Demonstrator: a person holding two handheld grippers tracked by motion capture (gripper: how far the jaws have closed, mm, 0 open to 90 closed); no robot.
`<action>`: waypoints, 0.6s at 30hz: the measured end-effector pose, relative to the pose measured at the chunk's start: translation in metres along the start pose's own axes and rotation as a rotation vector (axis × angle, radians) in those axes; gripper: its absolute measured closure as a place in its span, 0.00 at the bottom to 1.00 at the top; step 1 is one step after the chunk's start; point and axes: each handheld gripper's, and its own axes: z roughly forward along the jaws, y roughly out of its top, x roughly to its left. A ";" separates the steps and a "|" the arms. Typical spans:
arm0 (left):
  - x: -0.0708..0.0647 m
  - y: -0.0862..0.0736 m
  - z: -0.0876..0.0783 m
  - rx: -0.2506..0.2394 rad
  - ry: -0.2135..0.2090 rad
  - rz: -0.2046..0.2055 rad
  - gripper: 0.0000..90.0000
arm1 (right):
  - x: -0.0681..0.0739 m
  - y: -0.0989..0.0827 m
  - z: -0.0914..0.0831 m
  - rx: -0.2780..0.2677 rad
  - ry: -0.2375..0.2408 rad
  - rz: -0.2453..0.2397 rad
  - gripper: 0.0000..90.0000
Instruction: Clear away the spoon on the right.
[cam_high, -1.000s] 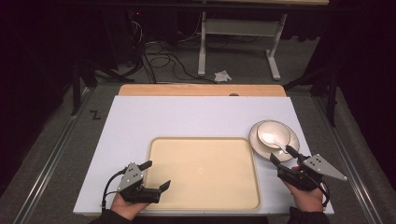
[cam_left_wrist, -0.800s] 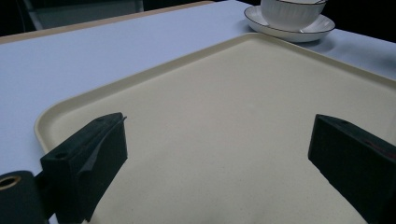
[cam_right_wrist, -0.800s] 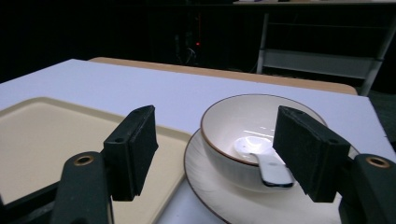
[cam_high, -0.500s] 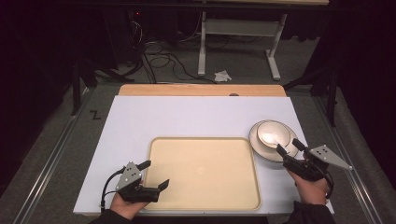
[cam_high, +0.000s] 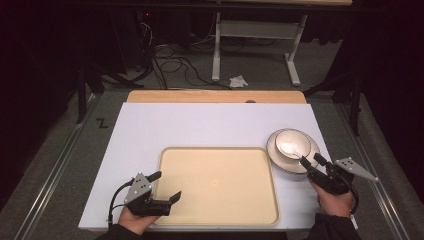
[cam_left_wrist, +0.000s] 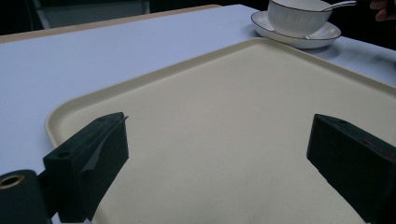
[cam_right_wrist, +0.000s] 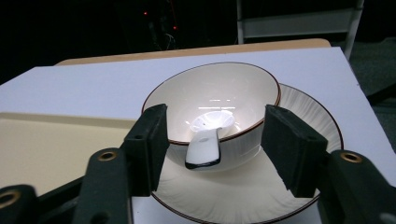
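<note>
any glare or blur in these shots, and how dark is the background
High view: surroundings beyond the white table are nearly black. Right gripper view: bright glare inside the white dark-rimmed bowl, around the white ceramic spoon; near black jaws slightly soft. Left gripper view: the beige plastic tray is evenly lit; the jaws look blurred.

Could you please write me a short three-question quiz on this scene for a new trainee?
1. True or false: the spoon lies in the bowl, its handle over the near rim.
2. What does the bowl stand on? A. the tray B. the plate C. the bare table
3. Fill in: the left gripper, jaws open, hovers over the ____ .

Key:
1. True.
2. B: the plate, beside the tray, not on it.
3. Tray. The right gripper, also open, has its jaws either side of the spoon handle.
</note>
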 end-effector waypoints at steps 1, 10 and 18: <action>0.000 0.000 0.000 0.005 -0.001 0.002 0.07 | -0.001 0.000 0.000 0.003 0.003 0.012 0.53; -0.001 -0.001 0.001 0.017 -0.009 0.018 0.08 | -0.001 0.001 0.006 0.052 0.007 0.044 0.65; -0.002 -0.001 0.001 0.022 -0.015 0.024 0.09 | 0.000 0.000 0.005 0.075 0.024 0.044 0.82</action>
